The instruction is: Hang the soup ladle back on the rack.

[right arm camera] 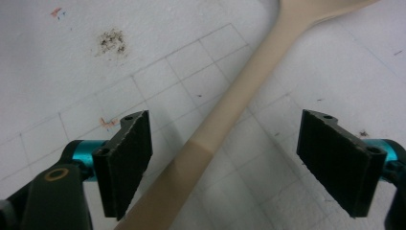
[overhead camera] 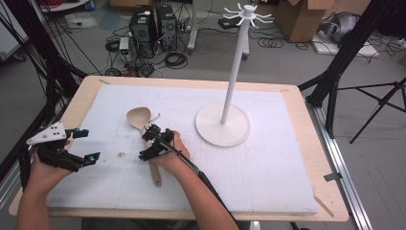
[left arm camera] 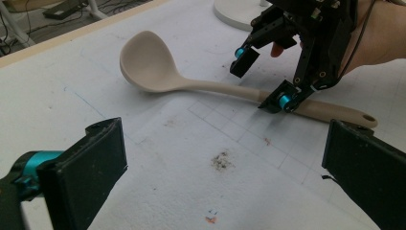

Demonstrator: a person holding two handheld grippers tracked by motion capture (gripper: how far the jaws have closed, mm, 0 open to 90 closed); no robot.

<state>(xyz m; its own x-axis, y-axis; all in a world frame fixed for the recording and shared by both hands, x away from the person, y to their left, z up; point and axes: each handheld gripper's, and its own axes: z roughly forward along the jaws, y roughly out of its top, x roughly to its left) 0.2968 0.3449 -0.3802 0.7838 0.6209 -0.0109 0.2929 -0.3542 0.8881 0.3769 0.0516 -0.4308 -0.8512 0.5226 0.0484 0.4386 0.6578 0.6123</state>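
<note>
High view: one ladle lies on the worktop, one white stand far right. Right hand-held gripper straddles its handle, released; left hand-held gripper released too.

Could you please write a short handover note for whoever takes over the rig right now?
Right tongs: open, set over the ladle's handle, one pad on each side, not yet pressing on it.
Left tongs: open, holding nothing, hovering over the mat at the left, apart from the ladle.
Ladle: lying flat on the mat, bowl away from the person, handle toward them.
Stand: upright on its round base, right of the ladle, hooks at the top bare.
Done: right tongs lined up on the handle.
Left: close on the handle and lift; the stand's hooks look like the likely destination.
</note>
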